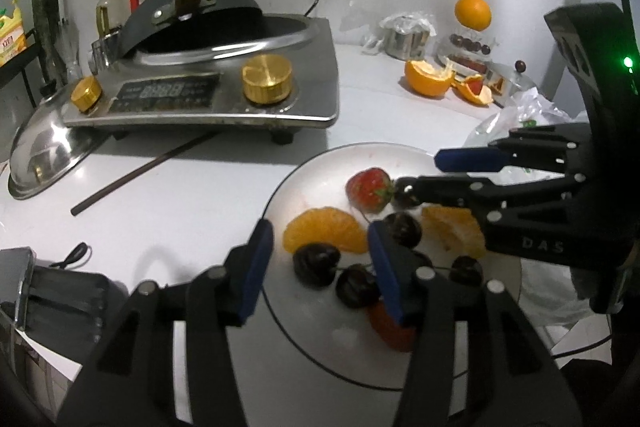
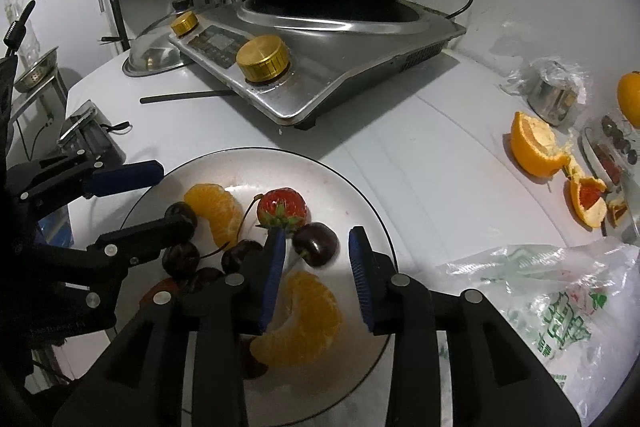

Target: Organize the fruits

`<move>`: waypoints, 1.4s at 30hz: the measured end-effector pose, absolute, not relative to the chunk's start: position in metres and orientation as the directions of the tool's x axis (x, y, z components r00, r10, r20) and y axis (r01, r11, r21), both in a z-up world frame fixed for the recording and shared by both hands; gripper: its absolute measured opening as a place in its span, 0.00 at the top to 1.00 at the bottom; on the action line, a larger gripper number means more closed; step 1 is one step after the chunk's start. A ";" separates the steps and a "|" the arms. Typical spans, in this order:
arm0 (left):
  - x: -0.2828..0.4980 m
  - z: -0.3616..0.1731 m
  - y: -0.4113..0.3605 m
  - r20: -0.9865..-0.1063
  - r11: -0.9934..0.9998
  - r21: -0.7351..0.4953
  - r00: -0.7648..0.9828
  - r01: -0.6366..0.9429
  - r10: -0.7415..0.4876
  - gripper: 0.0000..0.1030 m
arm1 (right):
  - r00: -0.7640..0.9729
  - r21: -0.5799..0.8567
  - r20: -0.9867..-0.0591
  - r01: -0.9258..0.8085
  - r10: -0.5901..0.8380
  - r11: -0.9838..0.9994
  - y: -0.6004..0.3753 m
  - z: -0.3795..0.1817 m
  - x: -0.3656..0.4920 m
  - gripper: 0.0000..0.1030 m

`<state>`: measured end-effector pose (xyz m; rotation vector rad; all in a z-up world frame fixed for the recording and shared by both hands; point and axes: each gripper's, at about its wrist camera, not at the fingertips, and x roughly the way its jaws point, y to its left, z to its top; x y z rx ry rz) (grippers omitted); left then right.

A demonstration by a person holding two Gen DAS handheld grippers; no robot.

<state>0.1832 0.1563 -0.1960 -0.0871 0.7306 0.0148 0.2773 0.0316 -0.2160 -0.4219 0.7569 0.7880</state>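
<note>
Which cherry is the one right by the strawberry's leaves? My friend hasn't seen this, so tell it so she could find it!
Find the white plate in front of the silver cooker. On it lies a red strawberry, and the cherry touches its green leafy end, between the open right gripper's blue pads. It sits alone and shiny, while the other cherries huddle together under the left gripper.

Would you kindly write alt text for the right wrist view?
The open right gripper hovers over a white plate of orange segments, dark cherries and a strawberry. The open left gripper reaches in beside it; an induction cooker holding a wok stands behind.
</note>
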 end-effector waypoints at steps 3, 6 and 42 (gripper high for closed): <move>0.180 -0.193 0.152 -0.662 0.997 -0.071 0.749 -0.041 -0.016 0.51 | 0.475 -0.071 -0.739 -0.760 0.478 0.646 0.027 -0.213 0.272 0.66; 0.175 -0.190 0.147 -0.656 0.997 -0.068 0.755 -0.040 -0.015 0.50 | 0.483 -0.074 -0.733 -0.756 0.479 0.650 0.021 -0.209 0.267 0.66; 0.125 -0.160 0.055 -0.602 0.998 -0.029 0.796 0.063 -0.068 0.28 | 0.611 -0.079 -0.657 -0.638 0.441 0.766 -0.100 -0.186 0.197 0.66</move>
